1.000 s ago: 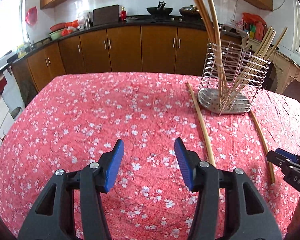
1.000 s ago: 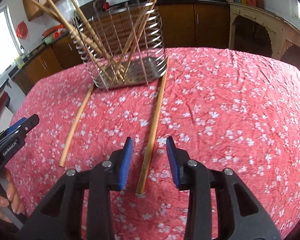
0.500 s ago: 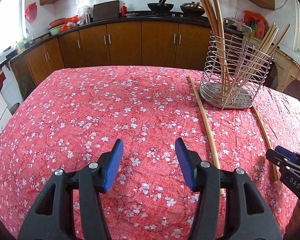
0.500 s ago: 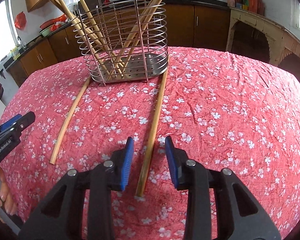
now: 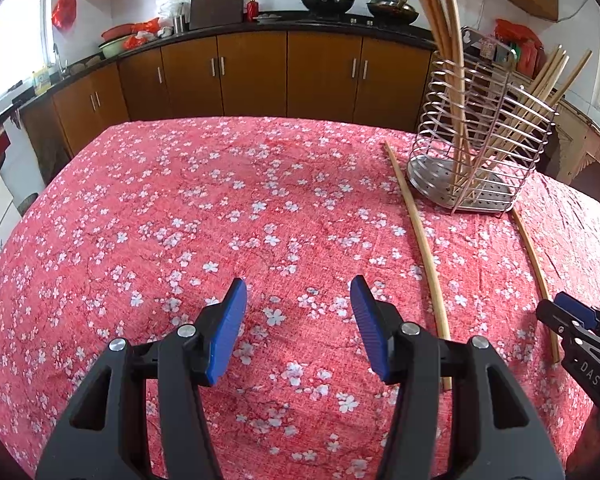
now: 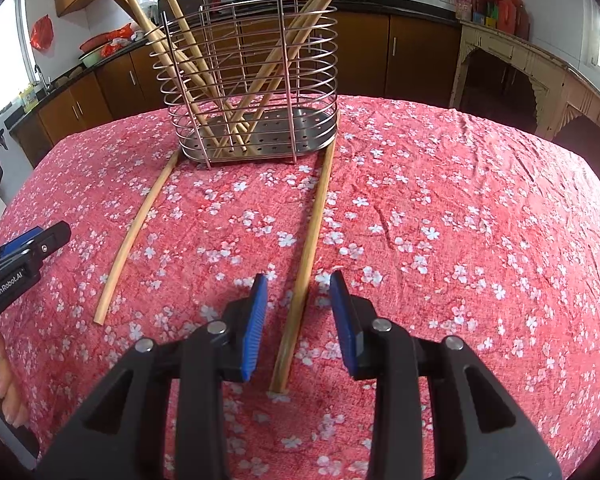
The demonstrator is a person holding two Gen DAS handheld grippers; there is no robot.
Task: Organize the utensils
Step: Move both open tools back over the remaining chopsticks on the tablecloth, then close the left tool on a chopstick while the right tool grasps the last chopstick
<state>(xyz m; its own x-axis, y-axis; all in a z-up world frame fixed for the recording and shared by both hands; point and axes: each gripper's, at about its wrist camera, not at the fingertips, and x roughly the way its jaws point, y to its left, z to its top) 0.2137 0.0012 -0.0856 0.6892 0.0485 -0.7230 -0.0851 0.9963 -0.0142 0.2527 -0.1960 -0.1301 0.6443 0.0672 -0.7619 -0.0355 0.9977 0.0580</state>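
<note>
A wire utensil holder [image 6: 256, 80] with several bamboo chopsticks stands upright at the far side of the red floral tablecloth [image 6: 460, 240]. Two loose chopsticks lie on the cloth. One chopstick [image 6: 312, 236] runs from the holder's right corner back between the fingers of my right gripper [image 6: 299, 284], whose jaws stand open on either side without touching it. The other chopstick [image 6: 140, 224] lies to the left. In the left wrist view my left gripper [image 5: 298, 292] is open over bare cloth, the nearer chopstick [image 5: 420, 240] just right of it, the holder [image 5: 480, 140] at far right.
Brown kitchen cabinets [image 5: 260, 76] and a black counter with pans stand beyond the table. A pale carved sideboard [image 6: 540, 72] is at the right. A person's fingers [image 6: 0, 384] hold the left gripper [image 6: 24, 252] at the left edge of the right wrist view.
The right gripper has turned slightly, so the holder now sits centred ahead of it, with the chopstick still between its jaws. The left view has tilted slightly.
</note>
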